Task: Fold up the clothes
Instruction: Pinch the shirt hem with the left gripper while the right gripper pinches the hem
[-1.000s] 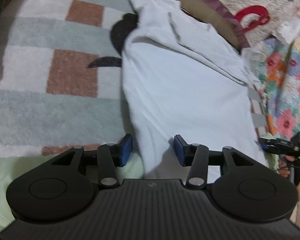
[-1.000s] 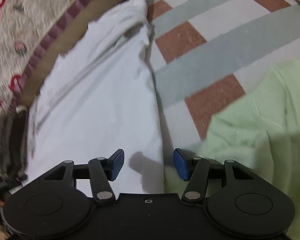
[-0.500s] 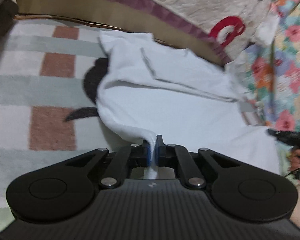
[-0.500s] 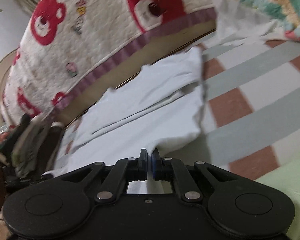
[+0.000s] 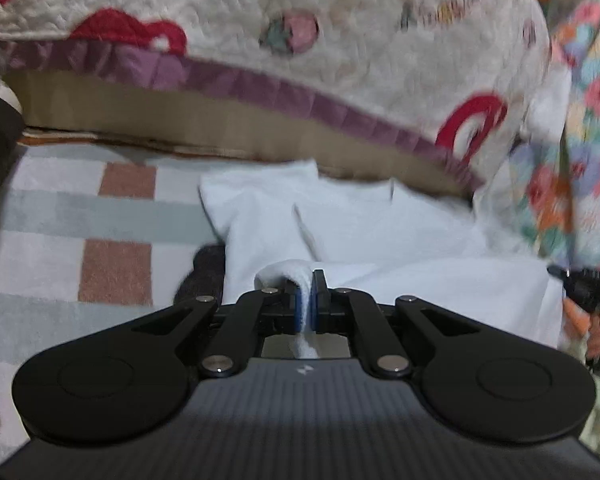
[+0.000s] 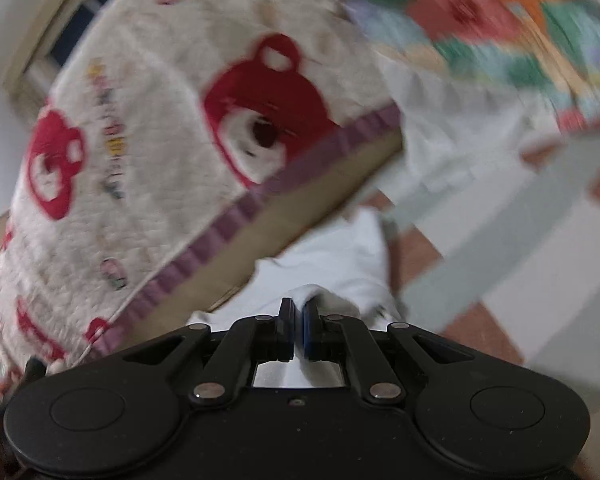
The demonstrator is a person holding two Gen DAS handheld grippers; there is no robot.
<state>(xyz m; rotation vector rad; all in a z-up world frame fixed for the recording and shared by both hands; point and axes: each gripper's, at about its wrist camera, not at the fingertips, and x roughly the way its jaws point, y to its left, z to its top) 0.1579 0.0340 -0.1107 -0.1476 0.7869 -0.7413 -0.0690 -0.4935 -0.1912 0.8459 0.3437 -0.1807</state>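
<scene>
A white garment [image 5: 380,236] lies on a checked rug [image 5: 60,216], its far end by the bed's base. My left gripper [image 5: 309,300] is shut on the garment's near left hem, which bunches over the fingers. My right gripper [image 6: 298,324] is shut on the garment's [image 6: 340,264] near right hem. Both hold the hem lifted and carried toward the far end. The right gripper also shows at the right edge of the left wrist view [image 5: 592,292].
A quilted white bedspread with red bears [image 5: 300,40] and a purple trim hangs over the bed's base behind the garment. A floral quilt [image 5: 588,140] hangs at the right. A dark cloth [image 5: 204,272] sticks out under the garment's left side.
Both grippers closed on the near hem, then lifted it and carried it forward toward the bed. The views tilted up, and the garment's near half has risen off the rug.
</scene>
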